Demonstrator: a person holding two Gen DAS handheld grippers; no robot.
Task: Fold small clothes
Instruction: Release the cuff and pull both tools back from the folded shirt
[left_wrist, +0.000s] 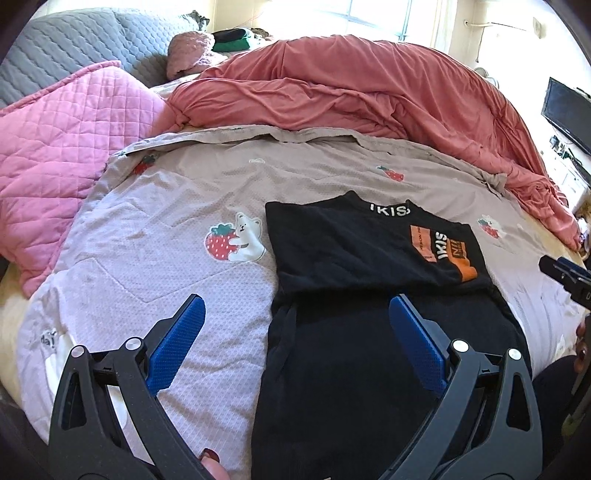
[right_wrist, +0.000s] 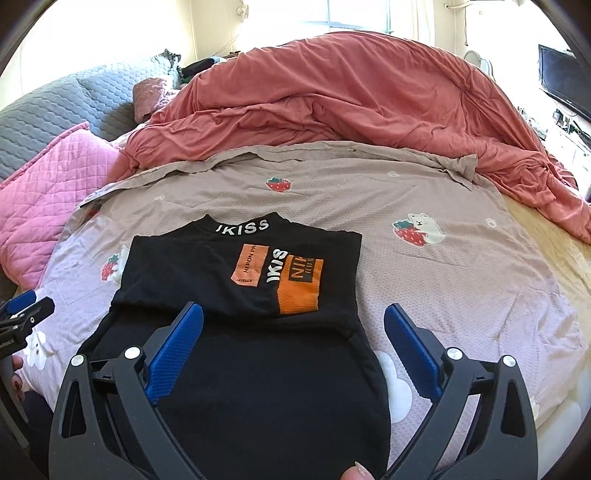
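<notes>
The black top (right_wrist: 236, 280) lies flat on the strawberry-print sheet (right_wrist: 406, 192), sides apparently already folded in. Both the left gripper (left_wrist: 295, 314) and right gripper (right_wrist: 293, 317) hang spread and empty above its lower half. Soft, light, limp knit: pinch the hem corners.

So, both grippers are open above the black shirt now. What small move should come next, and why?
Probably lower both grippers to the near hem and pinch it. The black shirt lies flat on the strawberry blanket, its sides seemingly folded in, the lower half still long toward the camera. The left gripper and right gripper are open and hold nothing, so lifting the hem toward the collar looks the natural fold.
</notes>
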